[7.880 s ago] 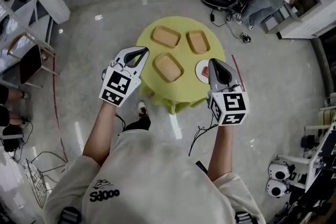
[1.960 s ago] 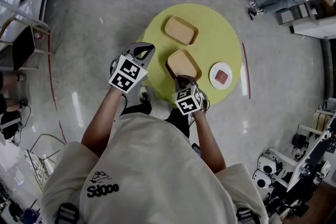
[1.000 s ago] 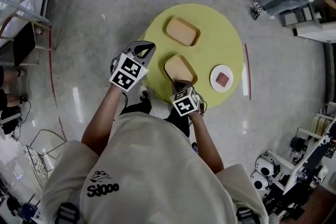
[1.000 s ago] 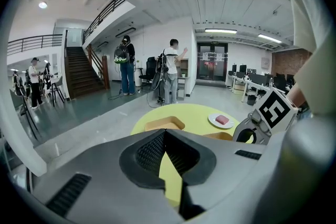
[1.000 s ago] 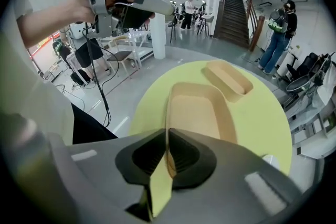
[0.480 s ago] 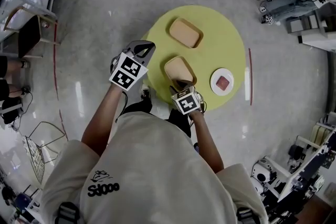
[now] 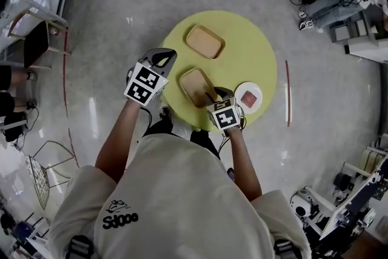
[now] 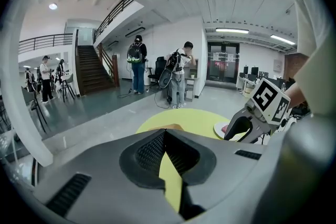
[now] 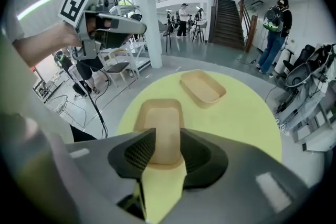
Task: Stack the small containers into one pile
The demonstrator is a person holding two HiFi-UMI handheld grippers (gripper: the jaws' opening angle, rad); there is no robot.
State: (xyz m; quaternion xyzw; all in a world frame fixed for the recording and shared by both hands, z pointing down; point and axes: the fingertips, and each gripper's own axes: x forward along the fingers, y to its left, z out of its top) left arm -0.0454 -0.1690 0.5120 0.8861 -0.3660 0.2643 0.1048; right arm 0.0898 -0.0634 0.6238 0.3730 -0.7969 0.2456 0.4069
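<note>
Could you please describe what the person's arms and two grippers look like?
The left gripper and right gripper are light grey moulded shells with dark ribbed pads inside. Each carries a white cube printed with black square markers. The person wears a pale cream T-shirt with short sleeves and dark lettering; the forearms are bare.
</note>
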